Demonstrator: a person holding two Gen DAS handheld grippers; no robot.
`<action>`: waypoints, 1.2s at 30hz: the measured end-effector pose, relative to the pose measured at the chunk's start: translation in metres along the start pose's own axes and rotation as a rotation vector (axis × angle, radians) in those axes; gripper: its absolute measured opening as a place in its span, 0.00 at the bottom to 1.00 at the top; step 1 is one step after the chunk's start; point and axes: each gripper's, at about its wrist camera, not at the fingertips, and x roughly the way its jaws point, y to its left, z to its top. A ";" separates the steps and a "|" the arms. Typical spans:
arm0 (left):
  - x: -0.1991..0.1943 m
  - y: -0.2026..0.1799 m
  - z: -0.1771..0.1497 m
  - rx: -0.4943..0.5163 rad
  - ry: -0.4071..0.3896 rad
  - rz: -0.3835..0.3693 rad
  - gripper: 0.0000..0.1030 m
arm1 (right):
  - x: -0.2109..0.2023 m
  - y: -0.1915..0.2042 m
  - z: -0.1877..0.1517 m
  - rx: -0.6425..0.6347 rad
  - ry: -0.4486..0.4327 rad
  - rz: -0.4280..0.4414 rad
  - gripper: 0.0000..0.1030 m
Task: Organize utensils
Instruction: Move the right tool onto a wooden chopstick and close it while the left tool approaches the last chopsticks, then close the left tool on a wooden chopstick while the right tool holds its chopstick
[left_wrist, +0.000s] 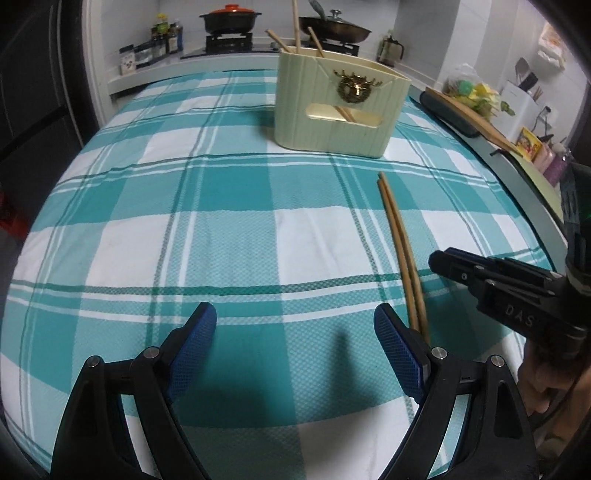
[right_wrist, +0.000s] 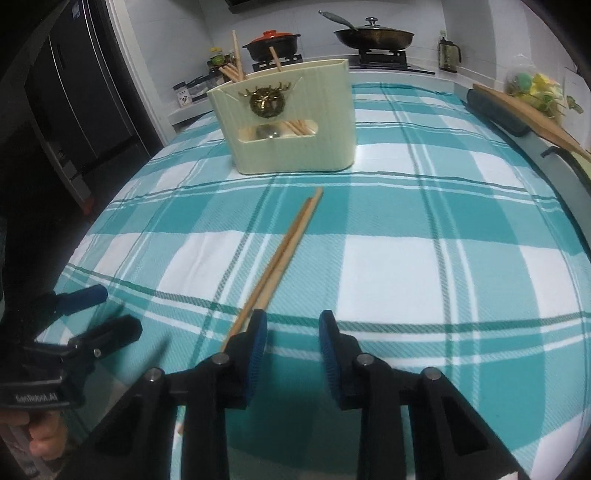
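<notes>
A: Left tool (left_wrist: 295, 325), black frame with blue textured pads, state?
B: Spread wide, nothing between the pads, low over the surface. The pair of long tan wooden chopsticks (left_wrist: 400, 251) runs just past the outside of its right pad (left_wrist: 397, 350).
A: Right tool (right_wrist: 293, 332)?
B: Same black and blue build. Pads stand a narrow gap apart, only cloth between them, nothing pinched. In the right wrist view the chopsticks lie outside its left pad (right_wrist: 258, 354), their near ends passing under that finger. Touching or not, cannot tell.
A: Where are the chopsticks exactly?
B: Flat on the teal and white checked tablecloth (right_wrist: 406, 266), side by side, far tips aimed toward the cream ribbed utensil holder with a gold deer-head emblem (right_wrist: 291, 125). Clear gap between tips and holder.
A: Holder contents?
B: More wooden chopsticks (right_wrist: 236, 59) sticking up from its left end, some visible through the front slot.
A: Beyond?
B: Stove with a black pot with red lid (right_wrist: 273, 42) and a dark lidded pan (right_wrist: 373, 35).
</notes>
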 end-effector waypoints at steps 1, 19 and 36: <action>-0.001 0.003 0.000 -0.009 -0.002 0.004 0.86 | 0.007 0.004 0.005 0.004 0.011 0.013 0.21; 0.020 -0.063 0.013 0.197 -0.015 -0.031 0.85 | 0.012 -0.013 -0.002 0.000 0.071 -0.203 0.07; 0.043 -0.080 0.001 0.226 0.029 0.053 0.03 | -0.033 -0.050 -0.048 0.026 0.018 -0.291 0.07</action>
